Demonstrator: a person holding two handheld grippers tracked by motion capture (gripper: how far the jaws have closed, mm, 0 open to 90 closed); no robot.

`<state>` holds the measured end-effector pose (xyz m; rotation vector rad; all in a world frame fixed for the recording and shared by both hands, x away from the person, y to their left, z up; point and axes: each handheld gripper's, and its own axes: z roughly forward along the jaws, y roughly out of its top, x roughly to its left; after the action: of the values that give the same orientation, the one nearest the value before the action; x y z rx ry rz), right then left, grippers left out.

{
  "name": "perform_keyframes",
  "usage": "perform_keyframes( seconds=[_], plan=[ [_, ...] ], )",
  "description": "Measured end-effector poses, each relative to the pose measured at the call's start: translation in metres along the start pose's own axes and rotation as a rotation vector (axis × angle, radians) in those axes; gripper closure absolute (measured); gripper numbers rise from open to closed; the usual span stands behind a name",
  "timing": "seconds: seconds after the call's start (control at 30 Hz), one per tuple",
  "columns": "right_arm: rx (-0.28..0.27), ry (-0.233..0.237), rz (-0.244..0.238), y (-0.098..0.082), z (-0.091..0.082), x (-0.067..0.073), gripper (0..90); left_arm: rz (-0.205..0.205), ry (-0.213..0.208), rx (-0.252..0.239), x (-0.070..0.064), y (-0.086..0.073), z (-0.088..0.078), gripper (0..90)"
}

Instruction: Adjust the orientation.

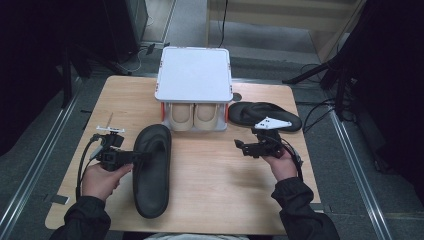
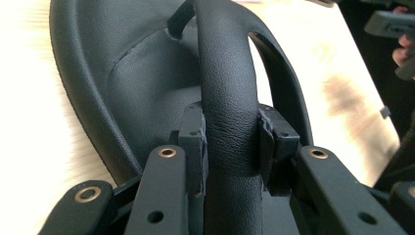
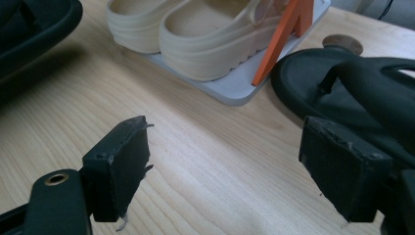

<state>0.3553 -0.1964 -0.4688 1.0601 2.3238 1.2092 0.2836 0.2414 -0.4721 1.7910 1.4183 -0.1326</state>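
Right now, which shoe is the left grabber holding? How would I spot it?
Find the white shoe rack at the table's far edge. In front of it, toward the left, lies a black sandal. Unlike the other black sandal, the left gripper pinches its strap.

On the table (image 1: 210, 170) a small rack (image 1: 194, 75) stood at the far middle edge, with a pair of clogs (image 1: 193, 116) on its lower shelf. One sandal (image 1: 152, 170) lay in front of the rack, to the left. The other sandal (image 1: 264, 116) lay just right of the rack. The left gripper (image 1: 142, 156) was at the near sandal's strap (image 2: 227, 98), and the right gripper (image 1: 241, 146) was in front of the far sandal.
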Motion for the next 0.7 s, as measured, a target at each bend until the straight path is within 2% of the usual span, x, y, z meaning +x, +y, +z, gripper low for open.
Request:
perform_keyframes(
  seconds=[0.1,0.2,0.27,0.33,0.37,0.43,0.57,0.7],
  plan=[
    [0.018,0.004,0.007,-0.001,0.0,-0.002,18.8,0.019,-0.004,0.015,-0.007,-0.003,0.006,68.3],
    [0.043,0.022,0.04,0.0,0.001,-0.006,19.0,0.025,-0.01,0.024,-0.013,-0.004,0.014,68.3],
    [0.054,0.032,0.038,0.001,0.0,-0.008,18.9,0.033,-0.019,0.033,-0.017,-0.005,0.02,68.3],
    [0.046,0.022,0.042,0.002,0.0,-0.011,19.0,0.033,-0.024,0.038,-0.019,-0.005,0.024,68.3],
    [0.043,0.017,0.048,0.002,0.0,-0.013,19.0,0.034,-0.033,0.053,-0.022,-0.005,0.032,68.3],
    [0.046,0.016,0.076,0.002,0.0,-0.018,18.9,0.043,-0.026,0.055,-0.025,-0.005,0.037,68.3],
    [0.051,0.065,0.114,0.0,0.001,-0.028,17.3,0.038,-0.025,0.056,-0.027,-0.004,0.047,68.3],
    [0.05,0.086,0.116,-0.002,0.002,-0.032,15.3,0.039,-0.014,0.071,-0.024,-0.005,0.057,68.3]
  ],
)
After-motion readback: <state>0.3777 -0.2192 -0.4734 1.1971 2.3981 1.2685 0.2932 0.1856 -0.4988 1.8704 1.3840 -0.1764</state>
